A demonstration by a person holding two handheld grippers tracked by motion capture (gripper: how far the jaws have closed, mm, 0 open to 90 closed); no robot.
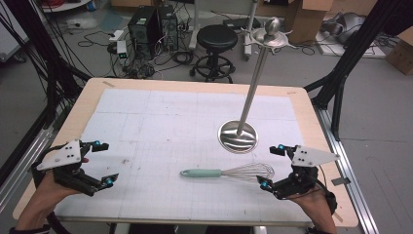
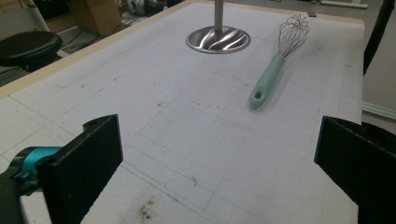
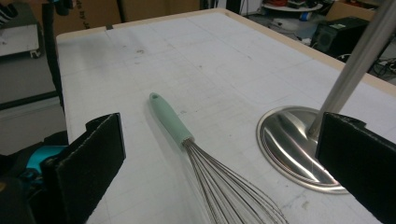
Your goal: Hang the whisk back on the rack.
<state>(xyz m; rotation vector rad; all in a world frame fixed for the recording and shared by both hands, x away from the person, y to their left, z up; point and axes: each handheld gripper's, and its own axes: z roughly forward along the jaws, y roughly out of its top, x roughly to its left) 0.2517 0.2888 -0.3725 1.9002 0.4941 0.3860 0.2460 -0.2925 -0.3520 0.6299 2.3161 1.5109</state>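
Whisk (image 1: 229, 172) lies flat on table (image 1: 160, 112), near stand (image 1: 238, 137). Right tongs (image 1: 271, 166) spread wide, just beside wire end. Left tongs (image 1: 105, 163) spread, well apart. Risk: thin wires slip, whisk rolls, bumps stand.

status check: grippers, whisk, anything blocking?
Left gripper open, holding nothing, at table's left. Right gripper open, just off the whisk wire end, not touching. Whisk flat on mat, handle toward left. Utensil stand behind whisk, apart; nothing blocking.
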